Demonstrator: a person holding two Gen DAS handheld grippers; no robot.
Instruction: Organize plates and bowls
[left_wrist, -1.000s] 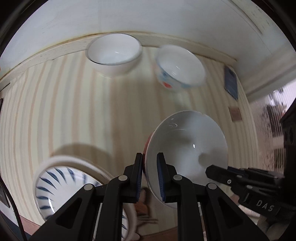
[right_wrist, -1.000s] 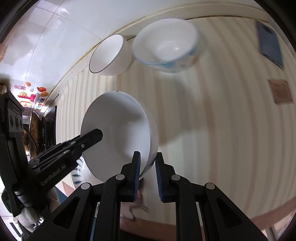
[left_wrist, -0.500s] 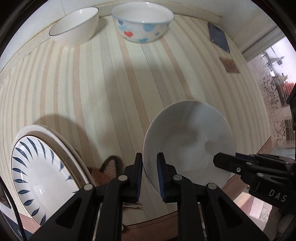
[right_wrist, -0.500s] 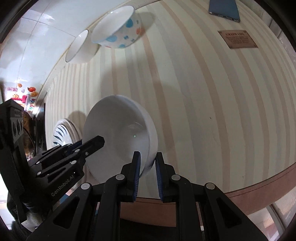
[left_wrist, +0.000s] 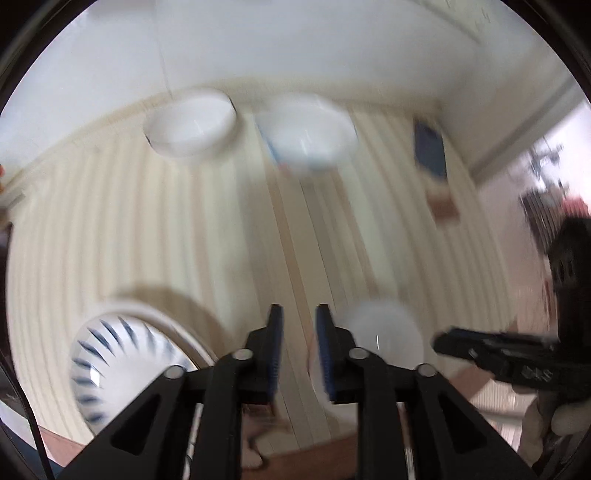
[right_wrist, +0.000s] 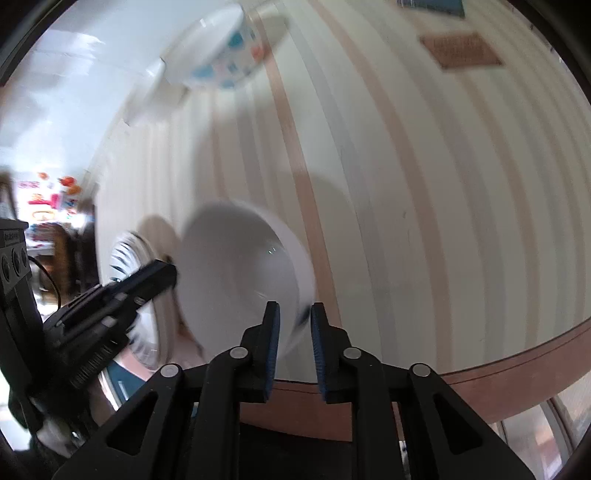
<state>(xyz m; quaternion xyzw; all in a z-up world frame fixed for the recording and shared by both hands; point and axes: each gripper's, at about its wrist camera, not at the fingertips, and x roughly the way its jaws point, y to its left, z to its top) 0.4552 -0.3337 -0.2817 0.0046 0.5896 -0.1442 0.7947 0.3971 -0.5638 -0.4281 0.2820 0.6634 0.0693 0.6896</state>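
Observation:
Both views are motion-blurred. A white bowl (right_wrist: 240, 273) is tilted above the striped table near its front edge; my right gripper (right_wrist: 293, 314) is shut on its rim. In the left wrist view the bowl (left_wrist: 380, 332) lies to the right of my left gripper (left_wrist: 298, 314), whose jaws stand slightly apart with only table between them. A blue-striped plate (left_wrist: 118, 358) lies at front left. A plain white bowl (left_wrist: 190, 125) and a dotted bowl (left_wrist: 306, 133) stand at the back by the wall.
A dark blue phone-like slab (left_wrist: 428, 147) and a brown card (left_wrist: 443, 206) lie at the back right of the table. The table's brown front edge (right_wrist: 498, 373) runs close below the grippers. The white wall rises behind the bowls.
My left gripper has let go of the white bowl's rim and shifted left of it. The right gripper still holds the bowl. Both cameras swung, blurring the view.

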